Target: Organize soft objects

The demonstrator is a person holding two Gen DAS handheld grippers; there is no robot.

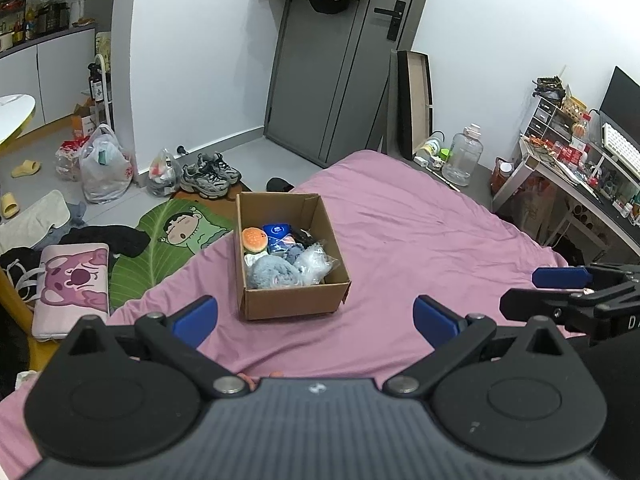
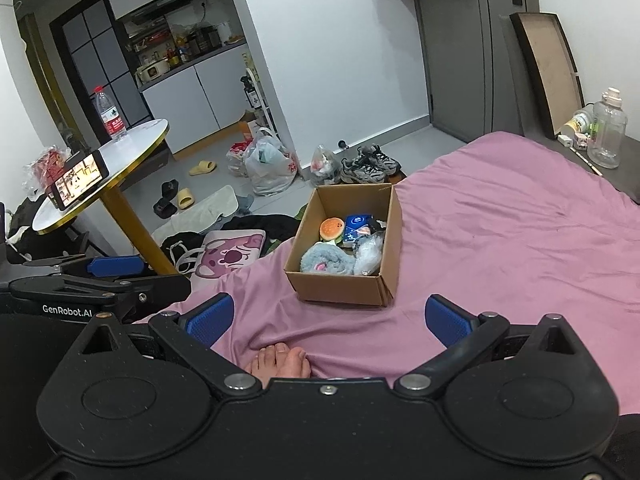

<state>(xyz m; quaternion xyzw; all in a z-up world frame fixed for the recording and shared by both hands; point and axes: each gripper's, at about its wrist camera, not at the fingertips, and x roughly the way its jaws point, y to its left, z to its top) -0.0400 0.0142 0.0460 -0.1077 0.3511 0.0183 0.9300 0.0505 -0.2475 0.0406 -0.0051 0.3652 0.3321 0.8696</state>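
Note:
An open cardboard box (image 1: 288, 304) stands on the pink bed sheet (image 1: 420, 232) near the bed's left edge. It holds a burger plush (image 1: 254, 239), a grey-blue fluffy plush (image 1: 272, 274), a blue packet (image 1: 280, 232) and a clear plastic bag (image 1: 316, 264). My left gripper (image 1: 316, 316) is open and empty, just in front of the box. My right gripper (image 2: 332, 316) is open and empty, also short of the box (image 2: 340, 286). The burger plush (image 2: 332, 229) and fluffy plush (image 2: 326, 260) show there too.
The right gripper (image 1: 560, 280) shows at the left view's right edge; the left gripper (image 2: 116, 266) at the right view's left. A bare foot (image 2: 280, 364) lies on the sheet. A pink cushion (image 1: 74, 284), clothes, bags and sneakers (image 1: 210, 174) lie on the floor. A round table (image 2: 100, 172) stands left.

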